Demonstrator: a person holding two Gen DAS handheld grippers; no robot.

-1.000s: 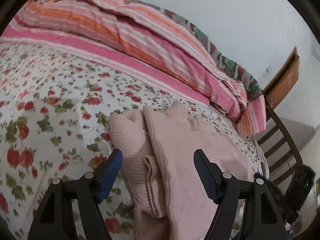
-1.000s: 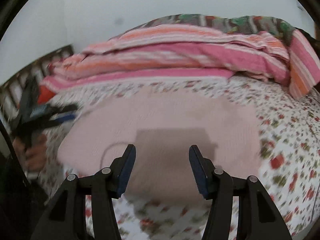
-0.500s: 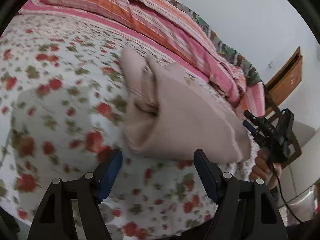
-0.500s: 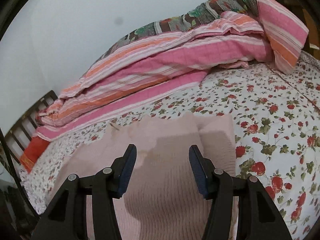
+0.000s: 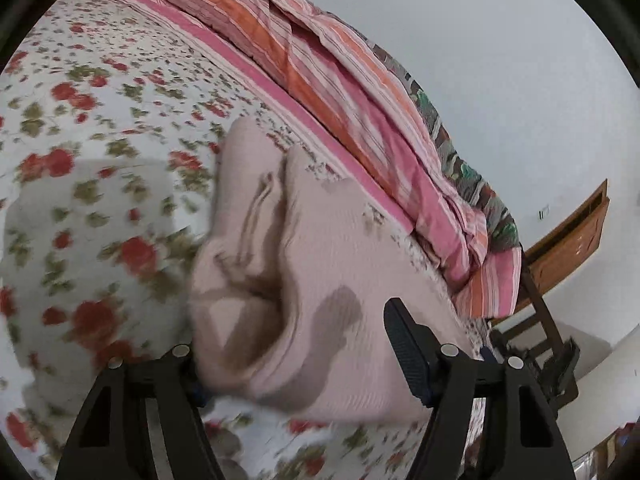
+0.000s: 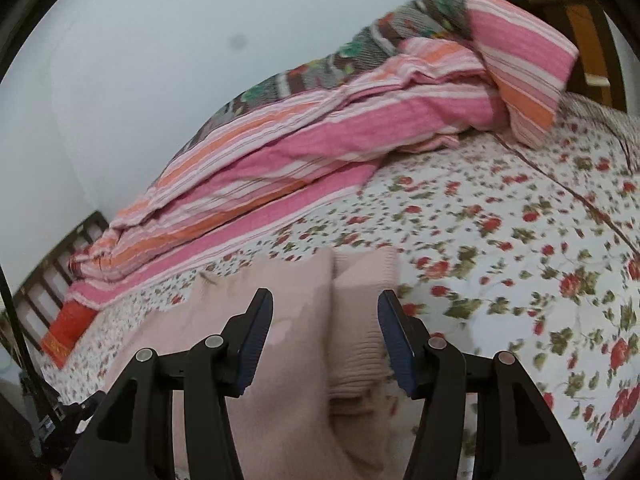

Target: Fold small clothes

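Pink sweater [image 5: 320, 280] folded on floral bedsheet [image 5: 80, 200], left gripper [image 5: 296, 356] jaws closing around it, right gripper [image 6: 326, 340] jaws open

Pink sweater [image 5: 328, 280]: soft ribbed knit, matt. Bedsheet [image 6: 500, 240]: floral printed cloth. Headboard [image 5: 568, 240]: varnished wood.

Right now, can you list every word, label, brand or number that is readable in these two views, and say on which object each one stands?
No text can be read in either view.
Pink sweater: no label or print shows.
Floral bedsheet: flower pattern only.
Striped blanket: stripes only.
Small wall fitting: too small to read.
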